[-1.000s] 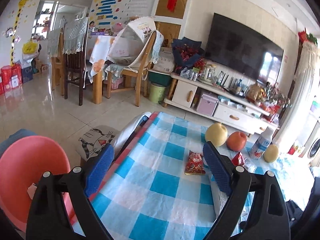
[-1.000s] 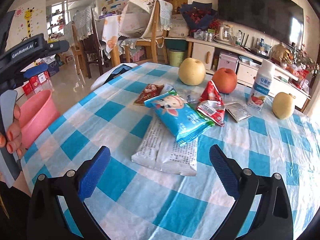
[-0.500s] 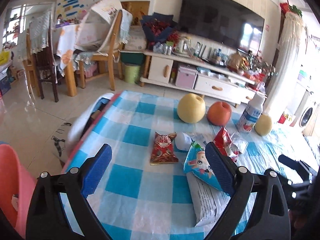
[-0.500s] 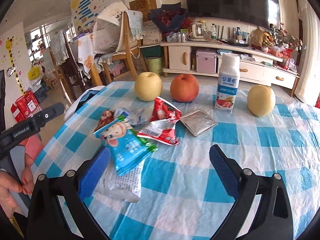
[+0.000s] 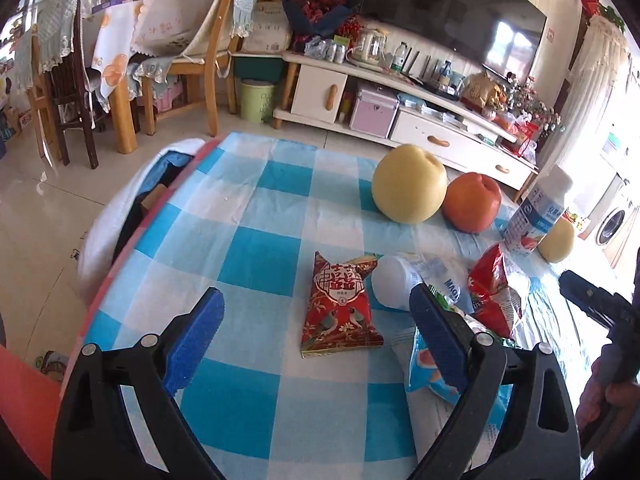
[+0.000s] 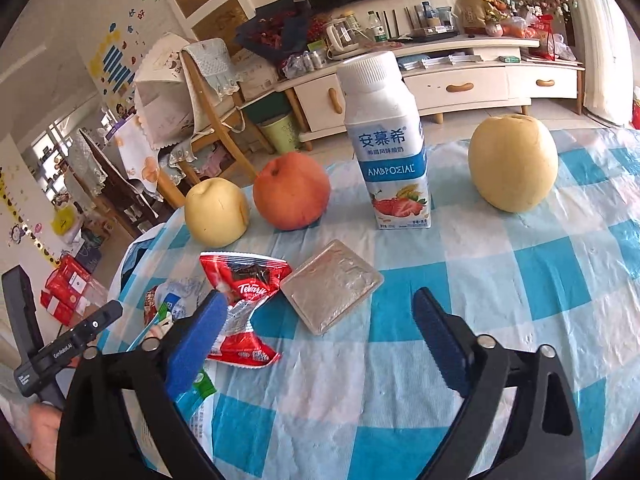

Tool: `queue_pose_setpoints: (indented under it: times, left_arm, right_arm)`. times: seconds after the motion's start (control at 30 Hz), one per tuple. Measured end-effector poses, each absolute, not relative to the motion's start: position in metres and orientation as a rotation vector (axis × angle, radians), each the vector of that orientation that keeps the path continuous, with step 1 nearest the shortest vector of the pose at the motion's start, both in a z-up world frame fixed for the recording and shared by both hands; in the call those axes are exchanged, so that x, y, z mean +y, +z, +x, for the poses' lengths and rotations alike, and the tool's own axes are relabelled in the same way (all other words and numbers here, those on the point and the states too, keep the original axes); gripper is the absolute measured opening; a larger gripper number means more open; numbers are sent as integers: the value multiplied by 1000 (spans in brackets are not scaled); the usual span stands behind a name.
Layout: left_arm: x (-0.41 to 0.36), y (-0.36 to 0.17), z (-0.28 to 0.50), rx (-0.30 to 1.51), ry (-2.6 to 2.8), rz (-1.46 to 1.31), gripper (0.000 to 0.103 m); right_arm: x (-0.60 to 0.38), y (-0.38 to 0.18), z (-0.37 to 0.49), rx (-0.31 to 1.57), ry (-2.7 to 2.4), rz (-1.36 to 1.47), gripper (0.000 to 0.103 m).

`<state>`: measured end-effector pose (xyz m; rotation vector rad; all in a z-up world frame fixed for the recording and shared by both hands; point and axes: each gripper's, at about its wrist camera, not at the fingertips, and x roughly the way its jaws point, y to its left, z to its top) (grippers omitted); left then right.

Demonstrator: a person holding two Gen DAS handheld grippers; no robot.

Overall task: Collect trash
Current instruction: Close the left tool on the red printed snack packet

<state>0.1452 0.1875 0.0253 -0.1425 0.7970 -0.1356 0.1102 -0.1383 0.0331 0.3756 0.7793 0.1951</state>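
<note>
We are over a table (image 5: 256,208) covered with a blue-and-white checked cloth, with a living room behind it: a dark television (image 5: 452,12) above a long white cabinet (image 5: 400,128), and wooden chairs (image 5: 208,52) draped with cloths to the left.

On the far part of the table stand the things that are not rubbish: a yellow pear (image 5: 409,184) touching a red apple (image 5: 472,202), a white yoghurt bottle (image 6: 386,148) upright to their right, and a second pear (image 6: 513,162) beyond the bottle.

The trash lies in a loose heap nearer to us. From the left wrist view, a red snack packet (image 5: 340,308) lies flat on the cloth, apart from the heap and ahead between our left gripper's fingers. Just to its right is a crumpled white wrapper (image 5: 404,280), then a blue bag (image 5: 428,372) partly hidden behind the gripper's right finger. A red torn wrapper (image 6: 244,304) lies beside a flat silver pouch (image 6: 330,286), the two touching at one edge.

Our left gripper (image 5: 316,340) hangs above the table with its jaws apart and nothing between the pads. Our right gripper (image 6: 316,340) has just been narrowing its jaws, yet they stand apart and empty; the silver pouch lies ahead between them, and the left finger overlaps the red torn wrapper in the picture, though we cannot tell whether it touches.

At the lower left edge of the left wrist view sits a pink basin (image 5: 24,396), below table level.
</note>
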Motion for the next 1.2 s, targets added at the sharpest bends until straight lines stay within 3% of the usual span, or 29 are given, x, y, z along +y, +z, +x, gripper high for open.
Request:
queue_pose_setpoints:
  times: [0.27,0.4,0.57,0.8,0.87,0.93,1.2]
  left_arm:
    - [177,11,160,840,-139,-82,91]
    - [175,1,170,879,-127,-73,74]
    - [170,-4,176,892,-127,-55,69]
    - [159,-3,176,897,-141,-28,49]
    - [154,-3,175,899,-152,-9,43]
    - [150,-3,173,902,-163,-7,42]
    - [138,-2,162,918,-208,27,39]
  right_arm:
    - [-145,25,139,812,190,398,78]
    - [-140,22,148,835,167,339,77]
    - [-125,12,156,878,167,252,77]
    - [-104,9,159,901,185,121,84]
    - [-104,8,158,901,193,111,79]
    - [-101,8,157,904,190,73,71]
    - [-93,8,149,903,261,47,66]
